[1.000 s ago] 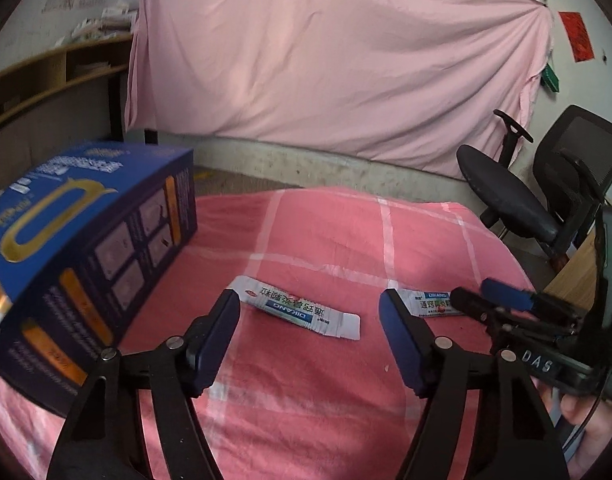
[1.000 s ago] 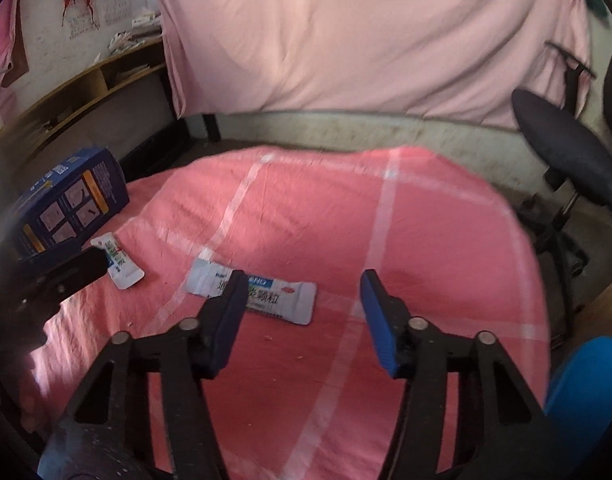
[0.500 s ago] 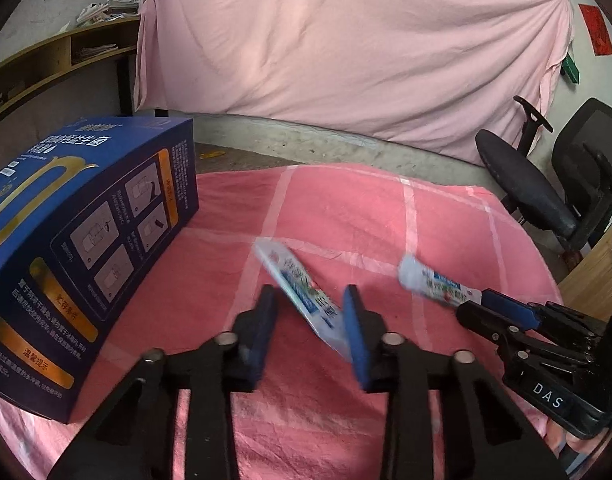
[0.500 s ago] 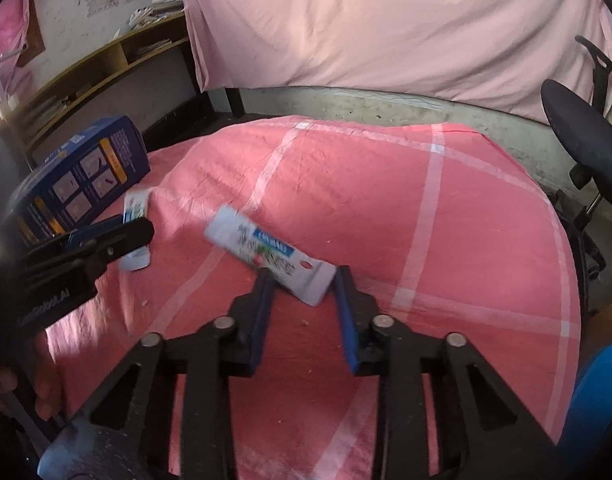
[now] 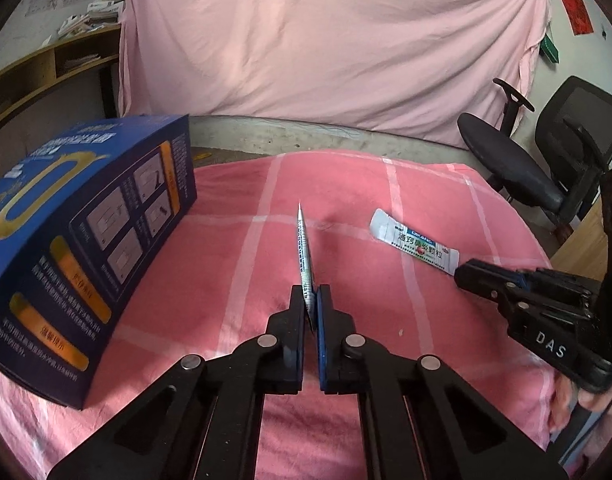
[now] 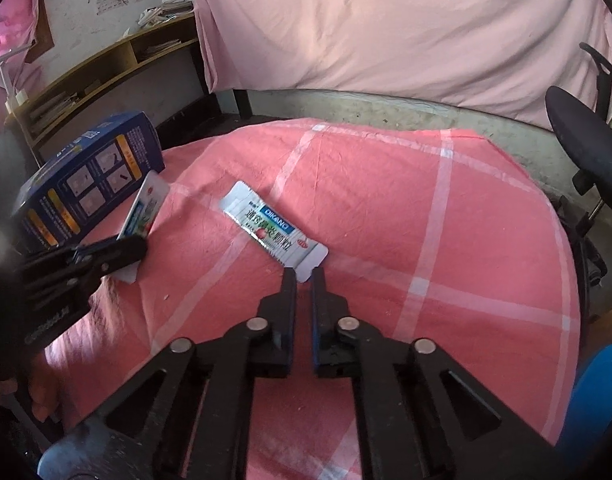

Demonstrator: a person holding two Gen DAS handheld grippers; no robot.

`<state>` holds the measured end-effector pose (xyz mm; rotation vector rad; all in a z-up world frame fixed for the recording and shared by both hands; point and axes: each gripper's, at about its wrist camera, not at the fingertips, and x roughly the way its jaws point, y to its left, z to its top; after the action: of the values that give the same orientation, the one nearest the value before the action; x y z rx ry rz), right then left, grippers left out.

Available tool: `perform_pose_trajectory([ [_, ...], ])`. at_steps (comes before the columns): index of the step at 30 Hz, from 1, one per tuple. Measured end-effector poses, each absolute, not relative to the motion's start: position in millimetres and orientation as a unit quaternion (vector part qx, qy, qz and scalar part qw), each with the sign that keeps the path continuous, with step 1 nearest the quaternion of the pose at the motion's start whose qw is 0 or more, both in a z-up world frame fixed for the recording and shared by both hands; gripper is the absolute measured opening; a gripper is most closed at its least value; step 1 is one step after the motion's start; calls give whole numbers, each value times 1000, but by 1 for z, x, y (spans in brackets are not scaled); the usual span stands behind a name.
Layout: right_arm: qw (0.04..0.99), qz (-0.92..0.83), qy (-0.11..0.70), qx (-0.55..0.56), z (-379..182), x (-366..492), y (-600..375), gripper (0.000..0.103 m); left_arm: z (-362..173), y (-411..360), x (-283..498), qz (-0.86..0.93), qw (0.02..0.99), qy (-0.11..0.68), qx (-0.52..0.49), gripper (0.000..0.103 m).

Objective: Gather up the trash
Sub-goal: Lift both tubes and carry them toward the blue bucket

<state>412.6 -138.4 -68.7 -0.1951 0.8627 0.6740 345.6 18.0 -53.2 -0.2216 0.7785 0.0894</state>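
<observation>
- The left gripper (image 5: pixel 310 300) pinches a sachet (image 5: pixel 304 256) by its near end; its jaws have just been closing, and the packet stands on edge between the pads, its far end pointing ahead of the fingertips above the pink cloth (image 5: pixel 225 248).
- The right gripper (image 6: pixel 303 276) has also just been closing its jaws; they stand narrowly apart with the near corner of a second sachet (image 6: pixel 271 232) between the tips. That packet slants ahead and to the left of the fingers. Whether the pads press on it cannot be told from this view.
- In the left wrist view, the right gripper's tips (image 5: pixel 466 274) meet the second sachet's near end, to the right of the left fingers.
- A blue box (image 5: pixel 77 240) stands on the cloth to the left of the left fingers, apart from them.
- Ahead of both grippers, beyond the cloth's far edge, hangs a pink sheet (image 5: pixel 326 40); an office chair (image 5: pixel 546 152) sits to the far right.
</observation>
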Motion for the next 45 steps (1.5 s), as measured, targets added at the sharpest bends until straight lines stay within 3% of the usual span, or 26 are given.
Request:
perform_pose_trajectory([
  [5,845,324,406,-130,-70,420,-124,49,-54,25,342,39,918,379,-115,3],
  [12,828,350,398,-182,-73,432,-102,53,-54,29,340,34,916,378,-128,3],
  [19,819,370,403,-172,-74,424,-105,39,-52,30,339,33,915,380,-132,3],
  [28,836,348,401,-138,-72,400,-122,33,-45,18,325,29,918,377,-118,2],
  [29,841,343,396,-132,-69,394,-127,27,-44,16,323,27,919,377,-117,2],
  [30,846,340,391,-127,-67,390,-130,15,-44,14,320,25,919,375,-117,2],
  [45,895,303,324,-42,-41,330,-174,15,-24,-15,283,6,937,331,-113,2],
])
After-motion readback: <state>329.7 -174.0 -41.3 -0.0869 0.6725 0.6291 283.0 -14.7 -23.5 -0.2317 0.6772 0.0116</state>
